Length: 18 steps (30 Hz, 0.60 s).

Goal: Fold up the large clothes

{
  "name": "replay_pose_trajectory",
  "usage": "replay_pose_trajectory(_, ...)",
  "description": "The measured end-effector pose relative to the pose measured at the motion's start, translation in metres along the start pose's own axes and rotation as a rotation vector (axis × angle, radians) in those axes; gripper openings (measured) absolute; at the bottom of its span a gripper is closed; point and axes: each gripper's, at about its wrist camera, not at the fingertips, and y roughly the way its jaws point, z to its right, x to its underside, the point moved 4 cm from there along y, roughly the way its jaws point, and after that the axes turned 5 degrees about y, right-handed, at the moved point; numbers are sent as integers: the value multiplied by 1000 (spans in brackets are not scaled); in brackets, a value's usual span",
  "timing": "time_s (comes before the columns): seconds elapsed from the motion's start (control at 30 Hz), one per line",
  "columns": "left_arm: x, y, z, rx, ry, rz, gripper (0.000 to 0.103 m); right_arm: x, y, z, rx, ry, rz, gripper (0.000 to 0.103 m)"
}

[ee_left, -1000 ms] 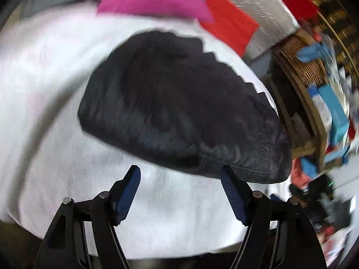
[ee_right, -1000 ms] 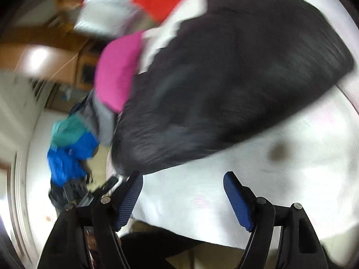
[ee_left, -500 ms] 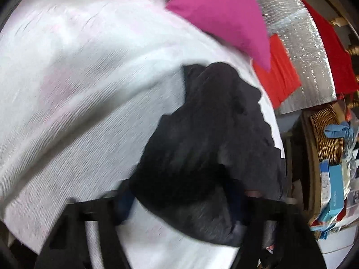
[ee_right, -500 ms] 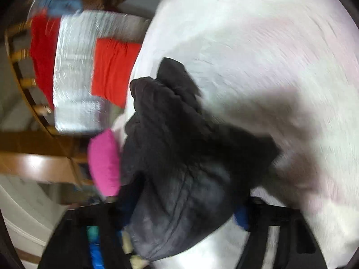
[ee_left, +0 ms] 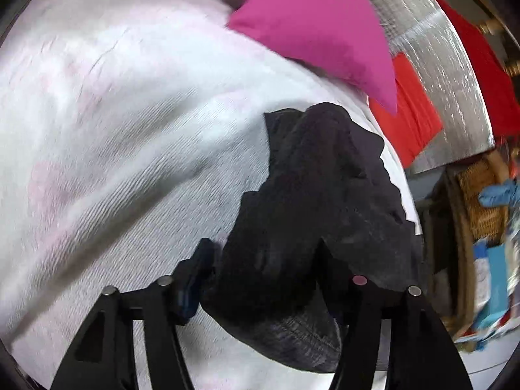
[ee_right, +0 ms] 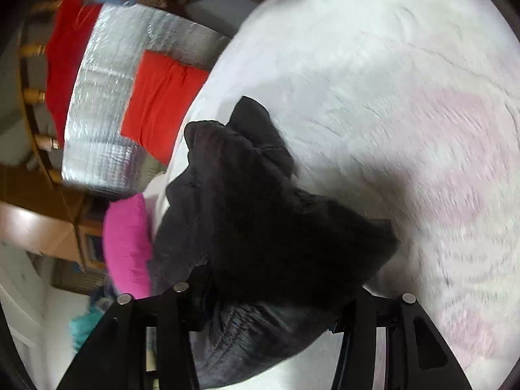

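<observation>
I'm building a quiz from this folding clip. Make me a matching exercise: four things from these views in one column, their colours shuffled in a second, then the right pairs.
Things:
1. garment bunched in front of the left claw
2. bed cover
3. pillow
4. insulation sheet

Colours:
A. silver
B. magenta
C. black
D. white with faint pink

Pairs: 1-C, 2-D, 3-B, 4-A

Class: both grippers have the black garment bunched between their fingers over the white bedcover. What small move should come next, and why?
Probably draw the left gripper and right gripper apart to stretch the black garment flat: it hangs crumpled between the two above the white bedcover, too bunched to fold.
</observation>
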Motion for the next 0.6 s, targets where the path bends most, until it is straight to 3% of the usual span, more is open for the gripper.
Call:
replay_pose_trajectory(0.03, 1, -2, -2, 9, -13, -11, 66, 0, -5, 2, -3, 14, -1, 70)
replay_pose_trajectory(0.2, 10, -14, -15, 50, -73, -36, 74, -15, -39, 19, -14, 100, 116, 84)
replay_pose_trajectory(0.33, 11, -16, -17, 48, -59, -26, 73, -18, -17, 32, -100, 192, 7, 84)
replay_pose_trajectory(0.37, 10, -17, -14, 36, -35, -7, 68, -16, -10, 27, -92, 171, -3, 84)
replay_pose_trajectory(0.4, 9, -17, -9, 37, -11, 10, 54, -13, -7, 18, -81, 136, 14, 81)
replay_pose_trajectory(0.43, 7, -17, -4, 35, 10, 17, 50, -12, -6, 8, -82, 84, 27, 66)
replay_pose_trajectory(0.5, 3, -17, 5, 17, 44, 38, 42, -9, -7, -6, -57, 11, 50, 52)
replay_pose_trajectory(0.6, -4, -19, 17, 9, 86, 68, 34, -7, -15, -23, -45, -65, 104, 46)
